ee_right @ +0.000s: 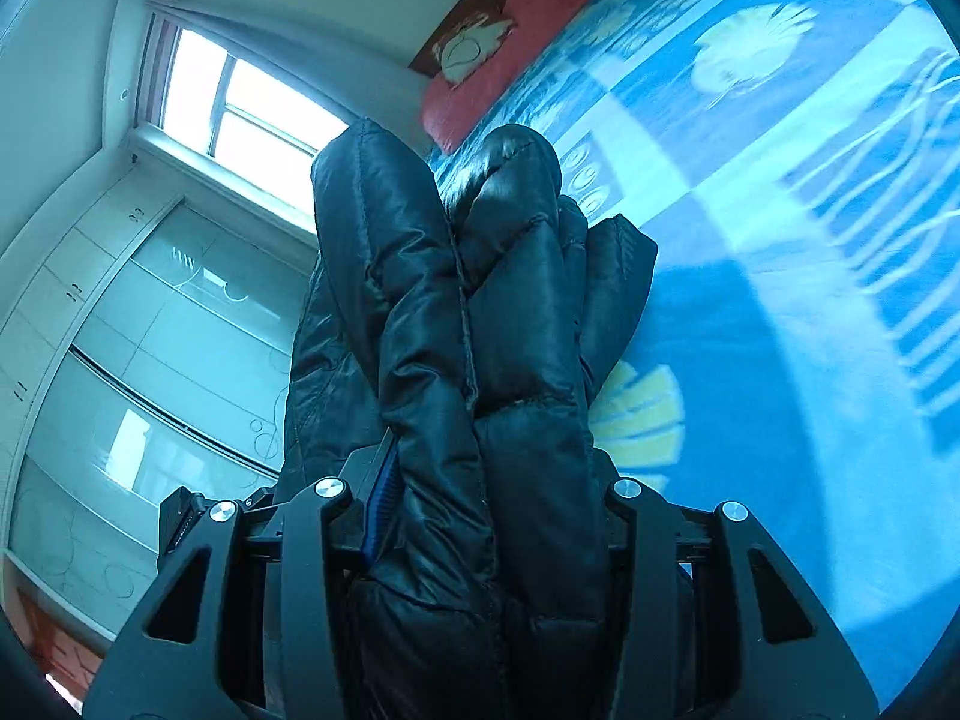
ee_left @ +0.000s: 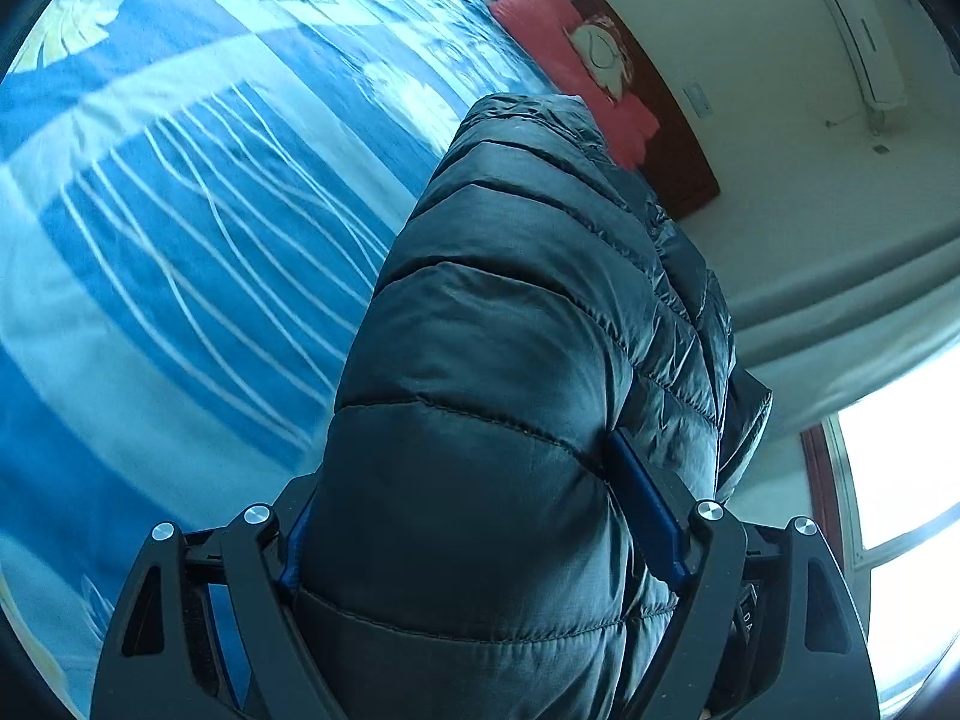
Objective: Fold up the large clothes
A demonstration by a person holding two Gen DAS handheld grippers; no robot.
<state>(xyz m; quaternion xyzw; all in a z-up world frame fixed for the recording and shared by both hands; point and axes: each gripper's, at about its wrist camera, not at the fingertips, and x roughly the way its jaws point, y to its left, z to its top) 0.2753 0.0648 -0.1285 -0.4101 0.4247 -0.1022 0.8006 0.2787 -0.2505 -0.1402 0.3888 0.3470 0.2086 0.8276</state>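
A dark quilted puffer jacket (ee_left: 510, 360) fills the middle of the left wrist view, lifted above the bed. My left gripper (ee_left: 480, 540) is shut on a thick fold of it; its blue pads press both sides. In the right wrist view the same jacket (ee_right: 480, 330) hangs bunched in several puffy folds. My right gripper (ee_right: 486, 516) is shut on that bunch. Both grippers' fingertips are hidden by the fabric.
A bed with a blue and white patterned cover (ee_left: 180, 210) lies below, also in the right wrist view (ee_right: 780, 240). A red pillow (ee_left: 558, 42) sits at the dark headboard (ee_left: 672, 138). A window (ee_right: 240, 114) and a glass-door wardrobe (ee_right: 150, 360) stand to one side.
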